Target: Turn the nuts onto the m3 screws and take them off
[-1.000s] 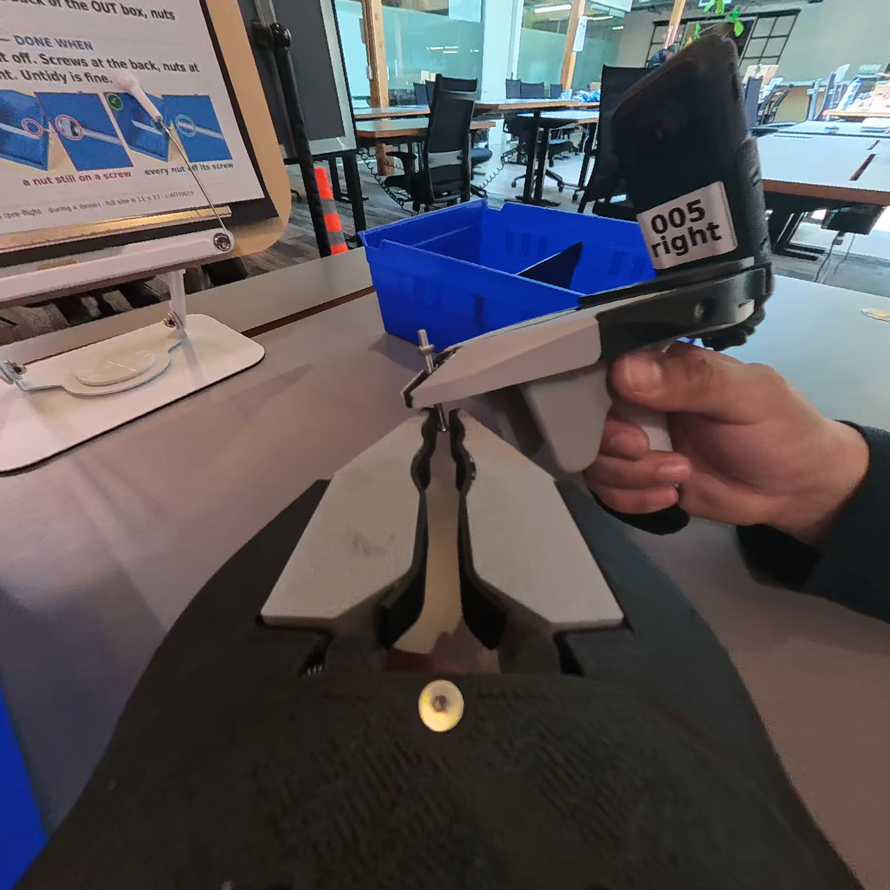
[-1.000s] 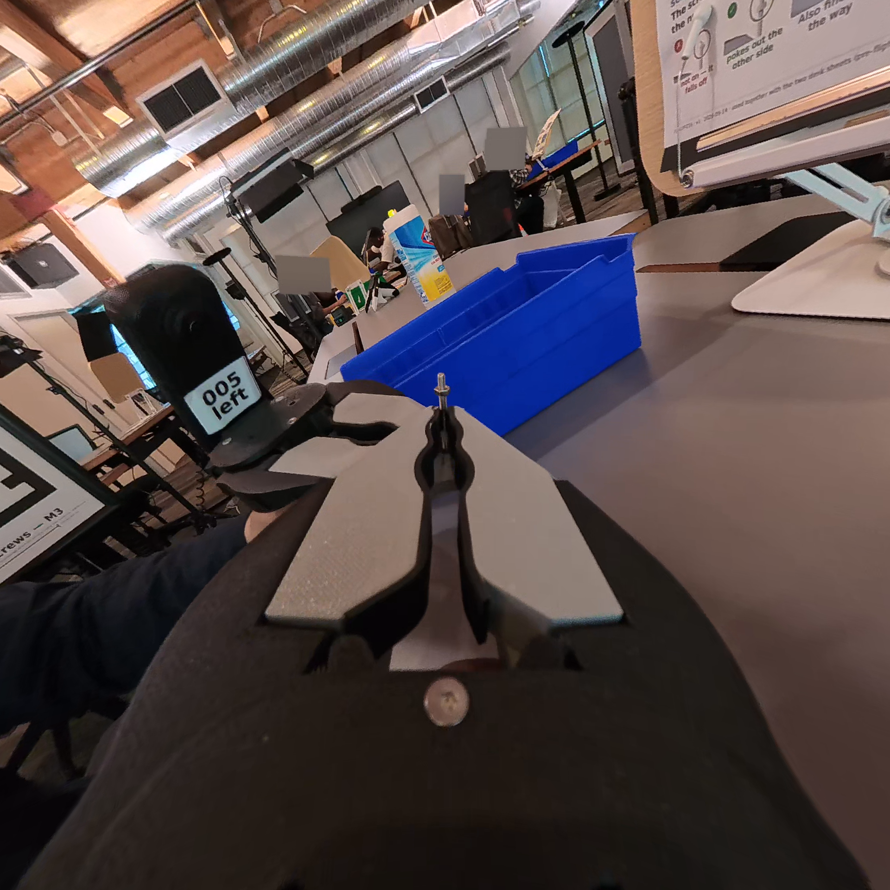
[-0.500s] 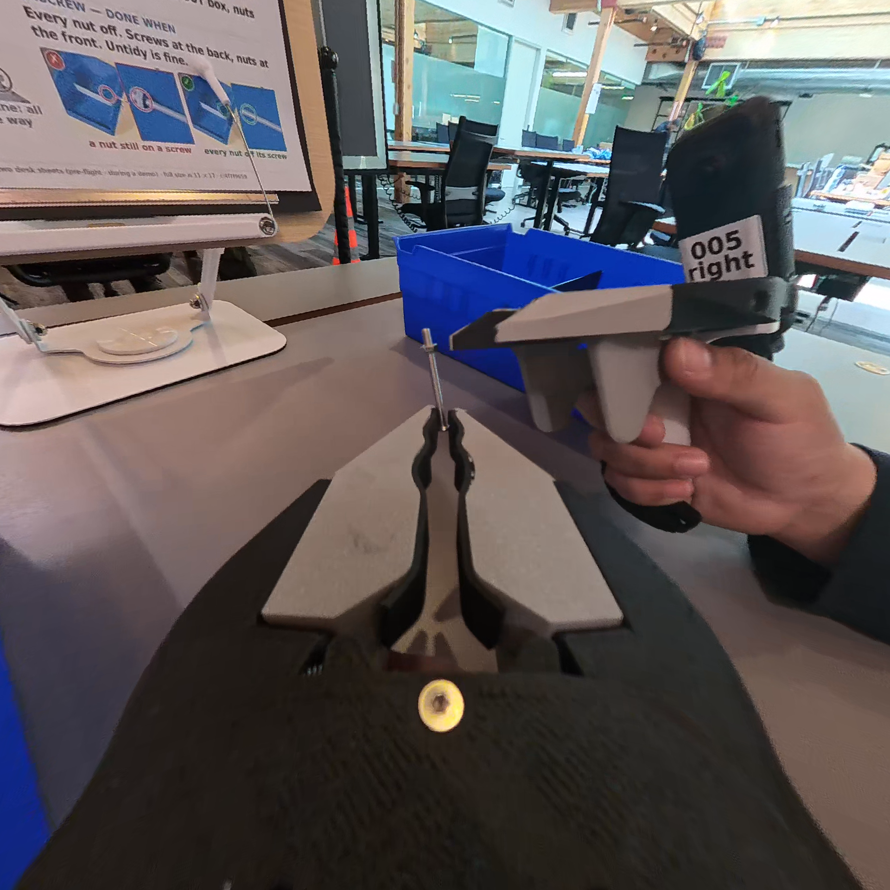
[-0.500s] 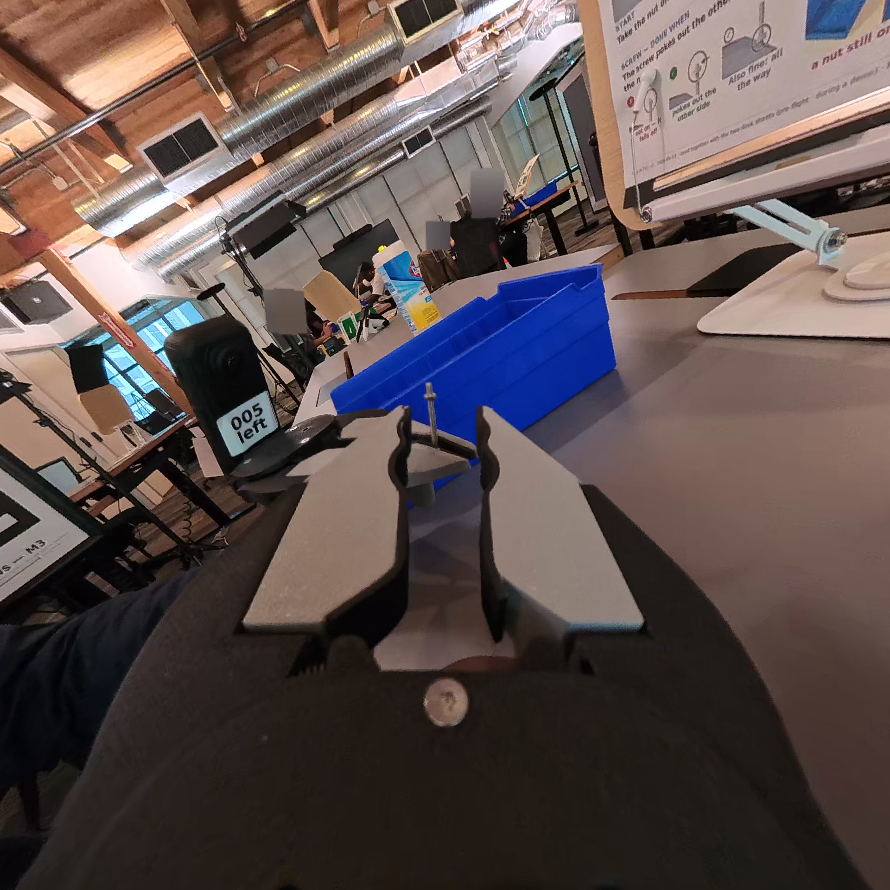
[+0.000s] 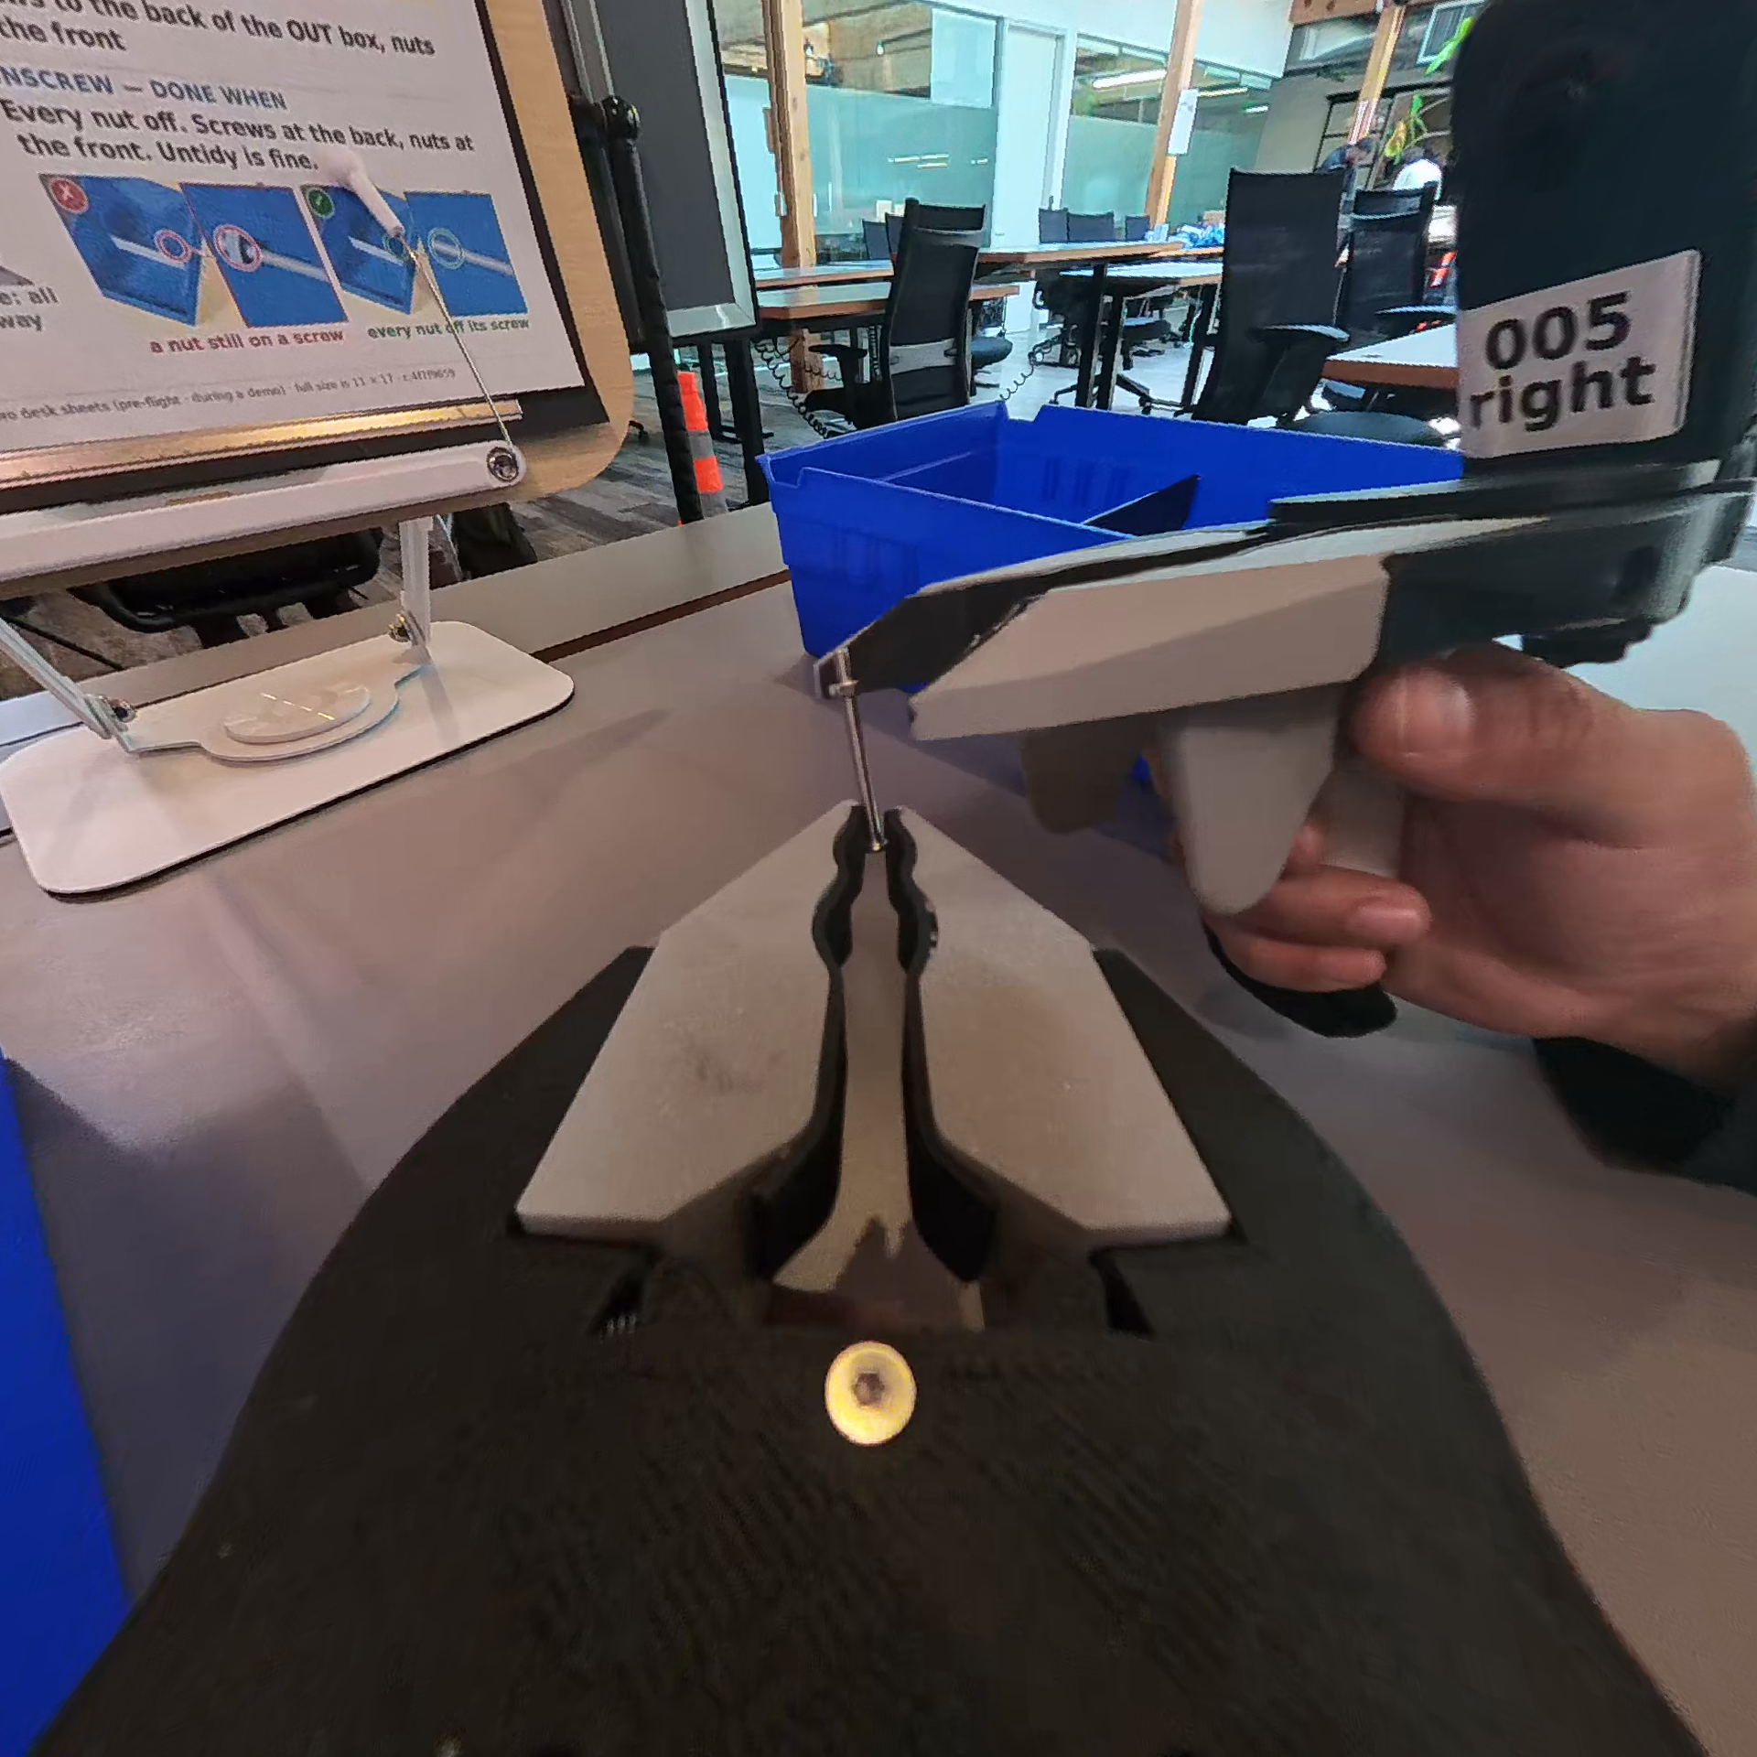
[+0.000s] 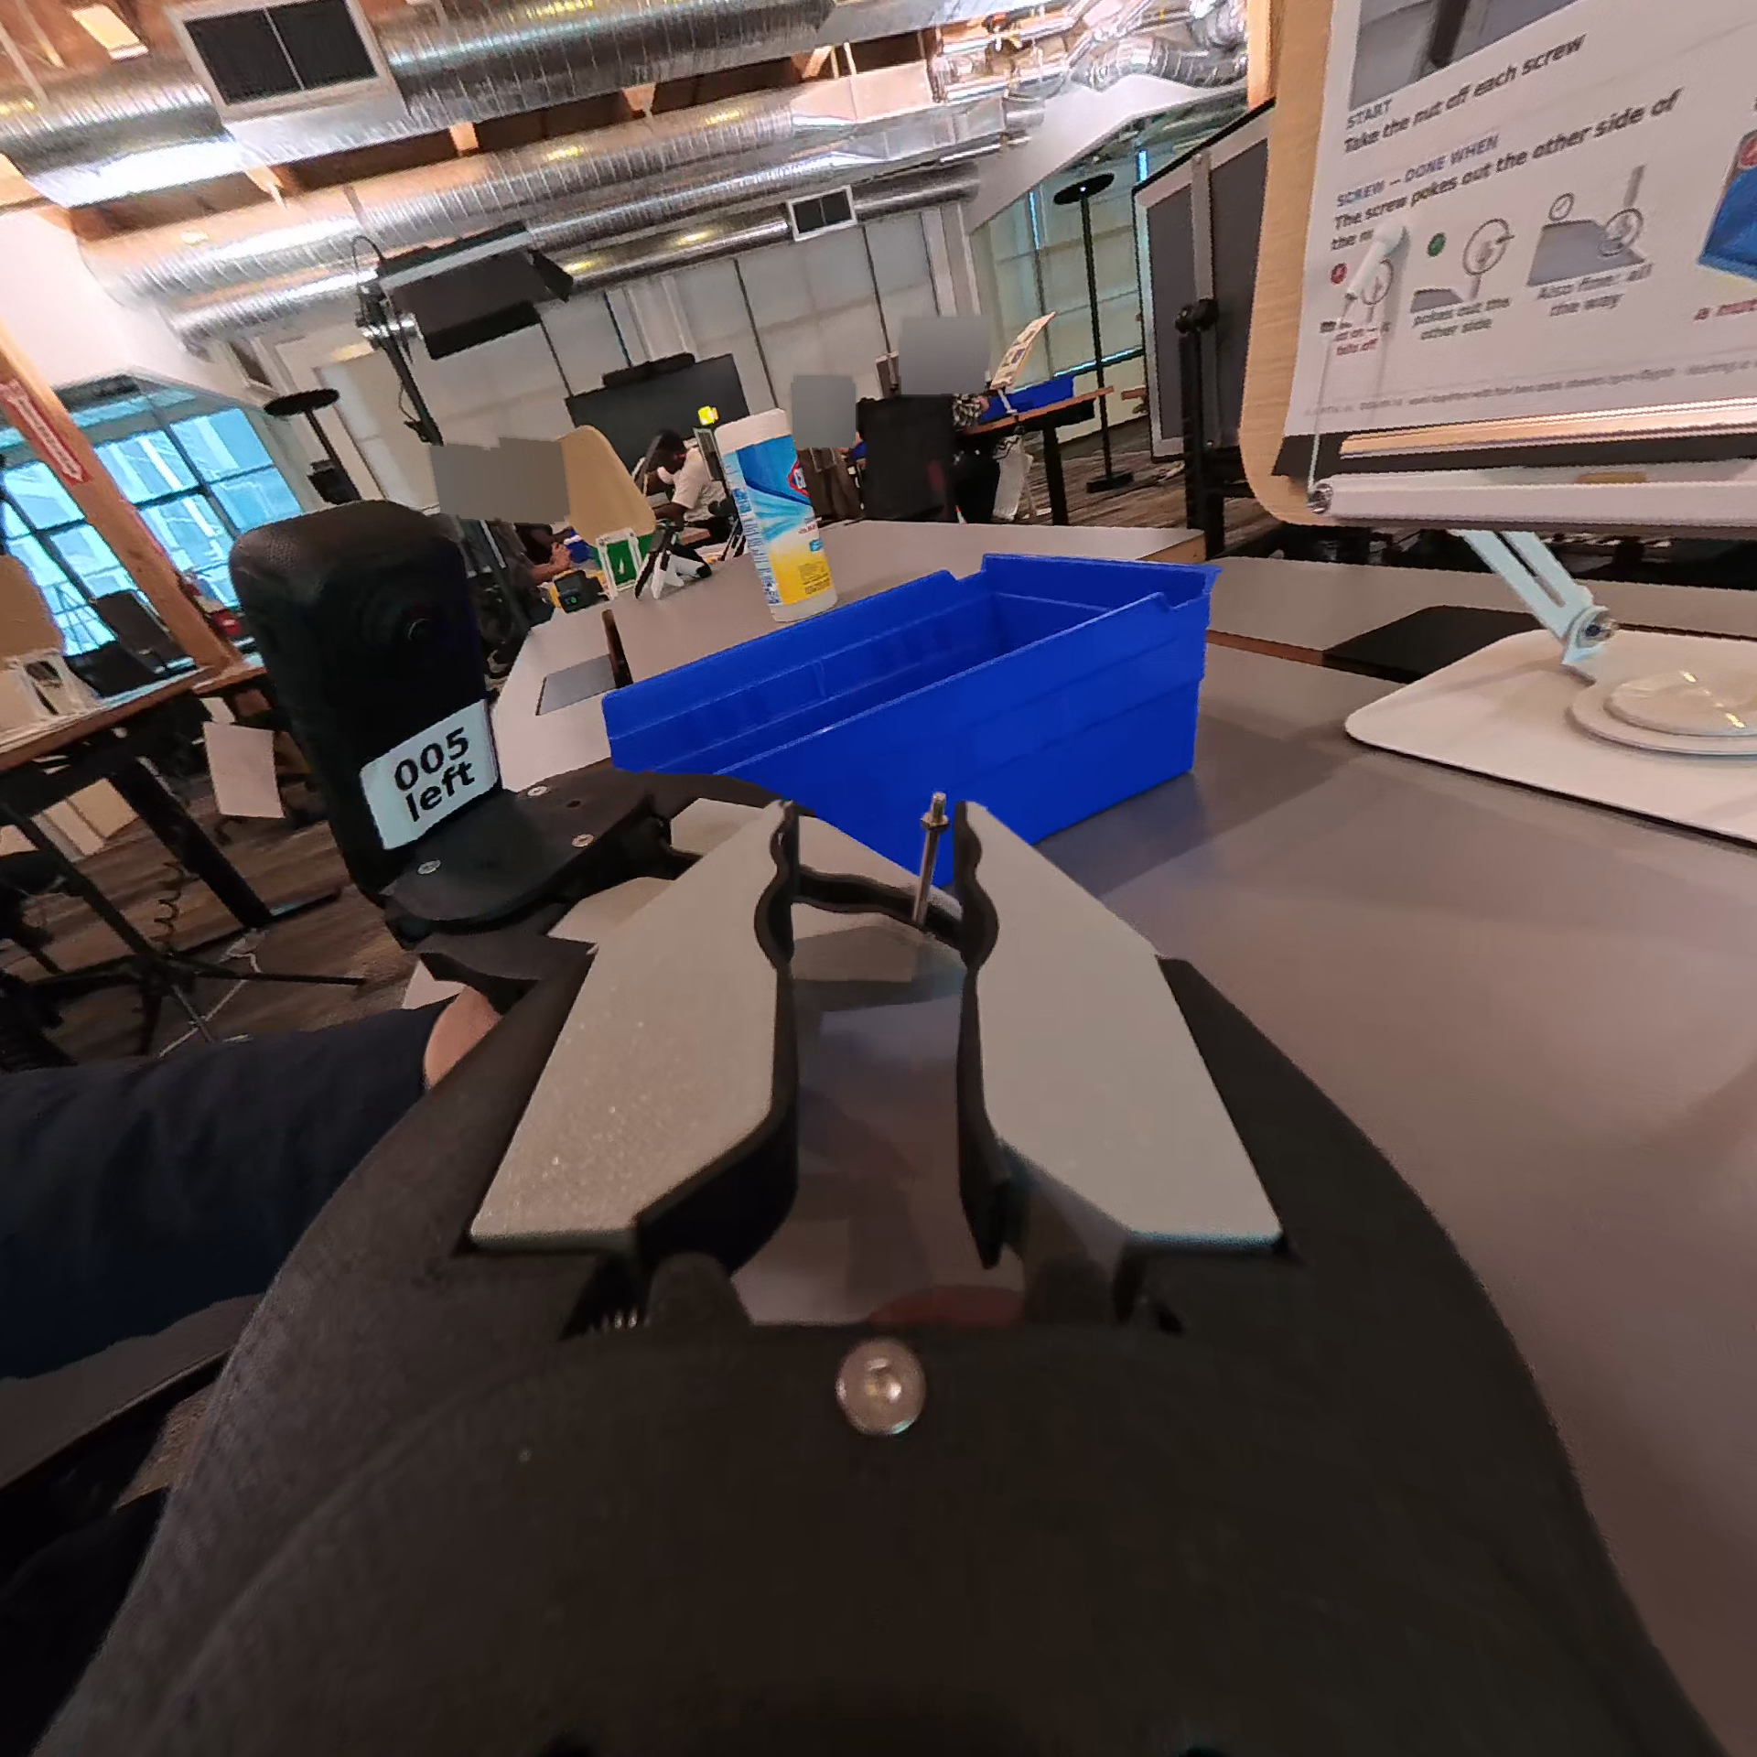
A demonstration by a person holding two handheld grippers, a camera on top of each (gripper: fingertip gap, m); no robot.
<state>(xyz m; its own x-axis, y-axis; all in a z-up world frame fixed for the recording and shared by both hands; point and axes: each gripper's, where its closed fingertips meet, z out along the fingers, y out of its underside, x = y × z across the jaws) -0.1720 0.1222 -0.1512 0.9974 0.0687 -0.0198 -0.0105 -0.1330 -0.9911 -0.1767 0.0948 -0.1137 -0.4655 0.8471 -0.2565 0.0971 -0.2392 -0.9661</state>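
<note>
- Two hand-held grippers meet over the grey worktop: the left hand-held gripper has its fingers pressed together on the lower end of a thin M3 screw, which stands nearly upright out of its tips.
- The right hand-held gripper has its fingers spread; in the right wrist view the screw rises in the gap, just beside the inner face of the right-hand finger, and whether it touches that finger cannot be told.
- A small collar near the top of the screw looks like the nut, though it is too small to be sure; in the left wrist view the right gripper's tip sits level with the screw's top end.
- The step in hand appears to be turning the nut on the held screw, caught between grips. Which way it is being turned cannot be judged from here.
- The next move likely calls for centring the spread fingers on the nut, closing lightly, then rotating about the screw's axis while the left gripper holds steady.
- A risk: the screw is held only by its very end, so a sideways push could tilt it or pull it out.
- Beyond the grippers stands a blue bin with an inner divider; its contents are hidden from both views.
- A document stand with an instruction sheet is well to the side, a wipes canister farther back. Nothing blocks the work.
</note>
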